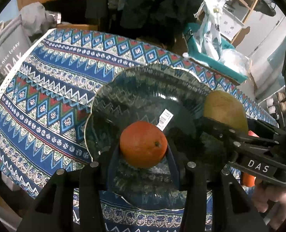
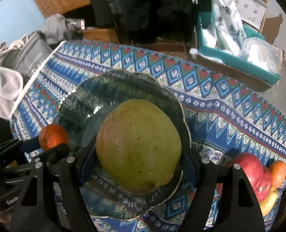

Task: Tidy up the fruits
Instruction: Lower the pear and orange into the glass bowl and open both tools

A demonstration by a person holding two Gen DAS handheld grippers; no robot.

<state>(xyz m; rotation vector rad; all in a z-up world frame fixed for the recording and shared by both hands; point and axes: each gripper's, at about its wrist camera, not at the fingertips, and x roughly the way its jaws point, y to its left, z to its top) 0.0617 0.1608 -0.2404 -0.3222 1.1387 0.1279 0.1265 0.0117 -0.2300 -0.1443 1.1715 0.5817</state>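
Fruits, two held over a clear glass plate with a scalloped rim, sitting on a blue patterned tablecloth. Tablecloth has zigzag bands, red and blue diamonds, white edge trim. Plate is see-through, the cloth pattern shows through it; a white barcode sticker is on it.

Biggest fruit: green-yellow pear, speckled skin, faint reddish blush on its left side, small dark spot low down. Right gripper has its jaws clamped on the pear's sides, above the plate's middle. In the left wrist view the pear shows at the plate's right rim.

Next: orange, round, deep orange-red, dimpled skin, dark stem end facing right. Left gripper has its jaws closed on it, over the near part of the plate. Cannot tell whether either fruit touches the glass.

Smaller, at the right edge of the right wrist view: red apple, small orange fruit just beside it, yellow fruit below, bunched together on the cloth, well apart from the plate.
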